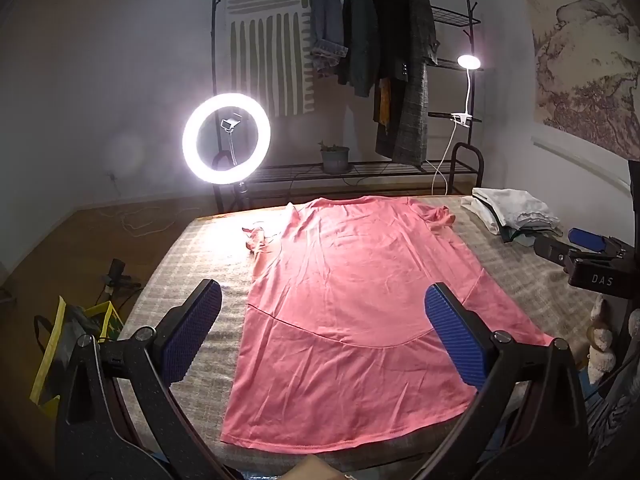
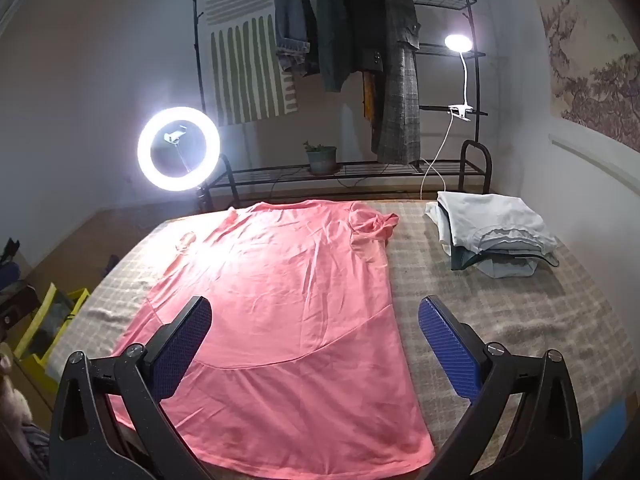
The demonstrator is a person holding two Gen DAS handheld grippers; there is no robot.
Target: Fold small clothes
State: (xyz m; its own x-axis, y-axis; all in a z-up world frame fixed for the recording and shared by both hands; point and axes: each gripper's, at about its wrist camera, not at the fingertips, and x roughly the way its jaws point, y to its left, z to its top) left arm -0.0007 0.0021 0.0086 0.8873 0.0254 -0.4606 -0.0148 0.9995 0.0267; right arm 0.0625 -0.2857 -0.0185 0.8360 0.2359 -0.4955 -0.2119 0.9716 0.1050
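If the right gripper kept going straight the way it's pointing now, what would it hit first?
Most likely the pink cotton dress spread flat on the checked bed cover. The open right gripper tilts down toward its right half. Depth is uncertain, but nothing nearer appears between the jaws.

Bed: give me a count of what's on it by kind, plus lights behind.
Pink dress, spread flat: 1
Folded pile: 1
Lit lights, ring light and clip lamp: 2
Total: 4
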